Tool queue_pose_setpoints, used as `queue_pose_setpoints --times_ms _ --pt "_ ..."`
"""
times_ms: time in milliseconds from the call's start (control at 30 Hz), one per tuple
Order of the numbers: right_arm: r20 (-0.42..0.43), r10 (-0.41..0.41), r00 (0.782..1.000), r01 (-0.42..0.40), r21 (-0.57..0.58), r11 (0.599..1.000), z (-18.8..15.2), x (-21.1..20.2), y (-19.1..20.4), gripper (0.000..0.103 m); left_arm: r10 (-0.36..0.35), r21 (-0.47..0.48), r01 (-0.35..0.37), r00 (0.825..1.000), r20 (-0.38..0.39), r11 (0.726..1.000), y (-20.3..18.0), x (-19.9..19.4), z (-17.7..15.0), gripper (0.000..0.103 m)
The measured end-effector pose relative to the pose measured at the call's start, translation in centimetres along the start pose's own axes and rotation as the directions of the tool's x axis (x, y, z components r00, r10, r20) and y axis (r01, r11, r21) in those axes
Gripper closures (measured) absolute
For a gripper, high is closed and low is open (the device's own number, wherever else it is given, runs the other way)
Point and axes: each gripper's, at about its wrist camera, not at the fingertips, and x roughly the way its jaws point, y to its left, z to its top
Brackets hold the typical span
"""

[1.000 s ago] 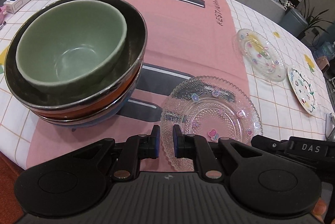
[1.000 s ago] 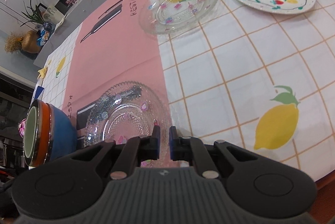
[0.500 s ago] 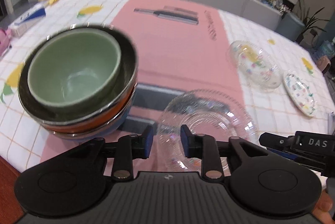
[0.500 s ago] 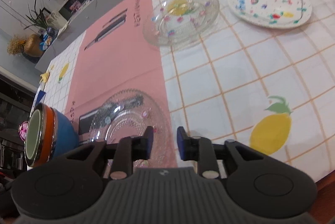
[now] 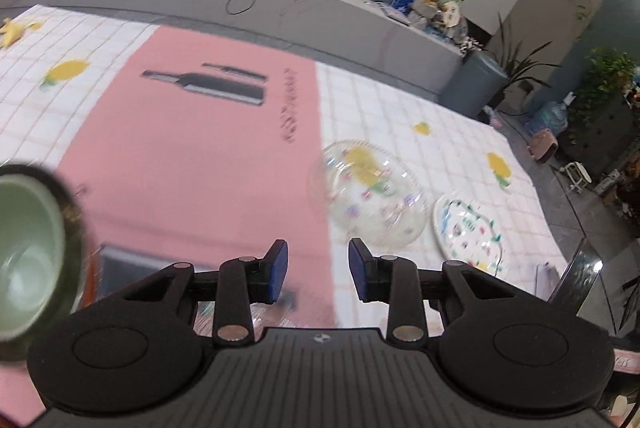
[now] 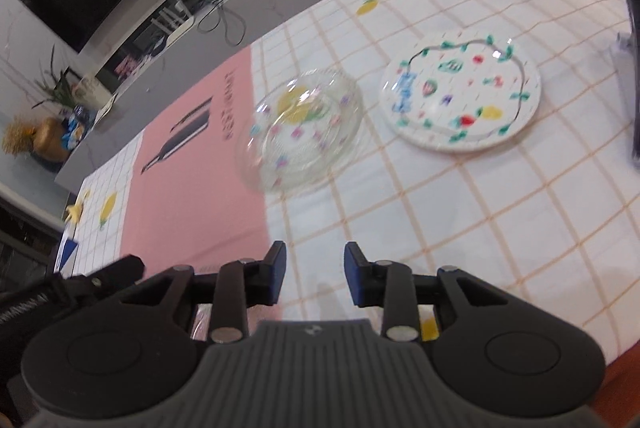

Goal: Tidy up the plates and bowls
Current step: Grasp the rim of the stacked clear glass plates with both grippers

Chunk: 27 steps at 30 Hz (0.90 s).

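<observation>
The tabletop [image 5: 400, 115] wears a white checked cloth printed with yellow lemons. Across its middle lies a pink mat [image 5: 192, 131], the landmark here, printed with a dark wine bottle and a line of lettering too blurred to read in either view.

At the mat's near left corner, cut by the picture edge, a green bowl [image 5: 24, 256] sits nested inside a darker bowl. Straddling the mat's right edge is a clear glass plate [image 6: 300, 135] dotted with small coloured flowers. Farther right of the mat, just beside the glass one, lies a white plate [image 6: 460, 95] painted with fruit, a green vine and a blue word that cannot be made out.

The left hand-held gripper [image 5: 318, 268] hangs over the mat's near right part, its blue-padded jaws opening with nothing between them. The right hand-held gripper [image 6: 314, 270] hangs just right of the mat's near edge, jaws likewise opening and empty. Behind them, little of a second glass plate shows.
</observation>
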Motion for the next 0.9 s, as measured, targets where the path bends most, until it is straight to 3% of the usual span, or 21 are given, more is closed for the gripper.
queue_pose_setpoints --times_ms 433,600,767,900 --pt "0.037 0.004 0.999 -0.007 0.091 0.996 6.6 4.4 -3.0 0.071 0.001 -0.037 -0.004 0.997 -0.082 0.999 -0.3 8.1 3.0 0.066" --pt "0.029 -0.004 1.0 0.001 0.087 0.996 8.3 6.5 -3.2 0.073 -0.008 -0.092 -0.002 0.994 -0.109 0.996 0.8 10.4 3.5 0.066" --pt "0.022 0.006 1.0 -0.008 0.087 0.996 9.3 8.1 -3.4 0.082 -0.009 -0.12 -0.005 0.993 -0.116 0.993 1.4 12.1 3.9 0.066" --pt "-0.008 0.019 1.0 -0.018 0.103 0.994 10.0 9.4 -3.6 0.084 -0.015 -0.141 -0.001 0.993 -0.118 0.99 1.6 13.1 4.4 0.066"
